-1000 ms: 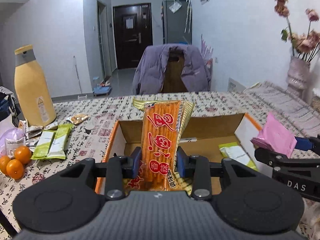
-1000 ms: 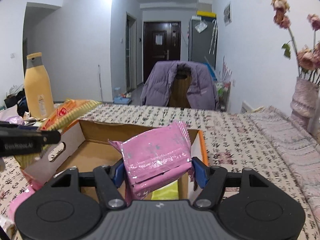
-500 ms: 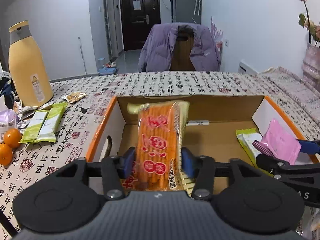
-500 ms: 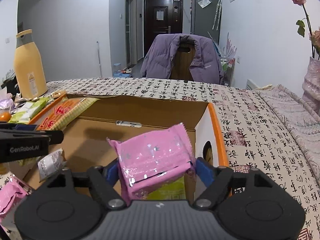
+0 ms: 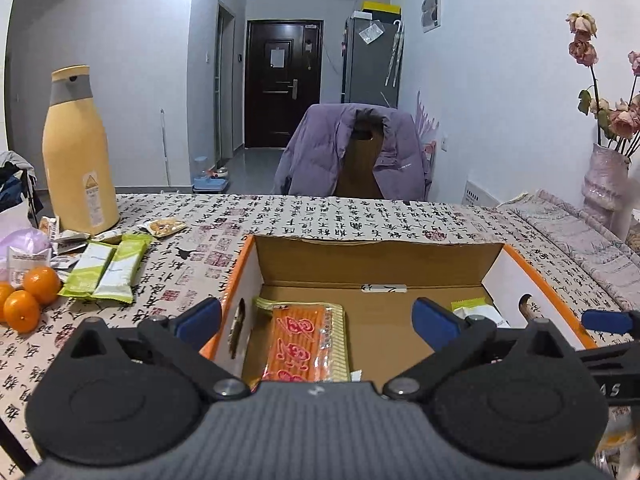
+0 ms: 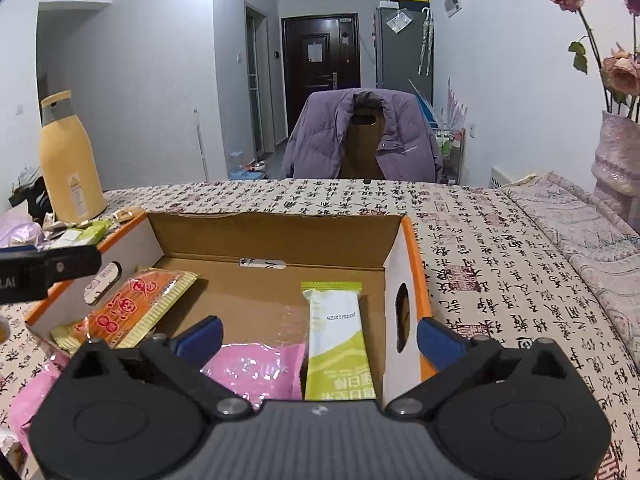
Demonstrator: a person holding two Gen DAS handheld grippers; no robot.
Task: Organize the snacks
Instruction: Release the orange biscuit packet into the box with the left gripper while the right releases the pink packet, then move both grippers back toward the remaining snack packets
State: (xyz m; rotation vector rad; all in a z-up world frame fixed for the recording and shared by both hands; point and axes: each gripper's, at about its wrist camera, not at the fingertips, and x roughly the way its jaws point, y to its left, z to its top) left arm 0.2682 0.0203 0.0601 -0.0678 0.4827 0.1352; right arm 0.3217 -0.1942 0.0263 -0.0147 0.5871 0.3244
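Observation:
An open cardboard box (image 5: 376, 258) (image 6: 276, 232) with orange edges sits on the patterned tablecloth. An orange snack pack (image 5: 306, 346) (image 6: 132, 312) lies flat on its floor at the left. A pink packet (image 6: 260, 368) and a green-and-white bar (image 6: 336, 340) lie at the right of the box. My left gripper (image 5: 318, 320) hovers over the box's near left side, jaws opening wide, nothing between them. My right gripper (image 6: 320, 338) hangs over the near right corner, jaws opening wide, the pink packet lying loose below them.
Two green snack bars (image 5: 106, 270), small wrappers and oranges (image 5: 30, 296) lie left of the box by a tall yellow bottle (image 5: 76, 152). A vase of flowers (image 5: 606, 184) stands at the far right. A chair with a purple jacket (image 5: 352, 152) is behind the table.
Both grippers opened. The orange pack dropped from the left gripper onto the box floor, and the pink packet fell from the right gripper into the box.

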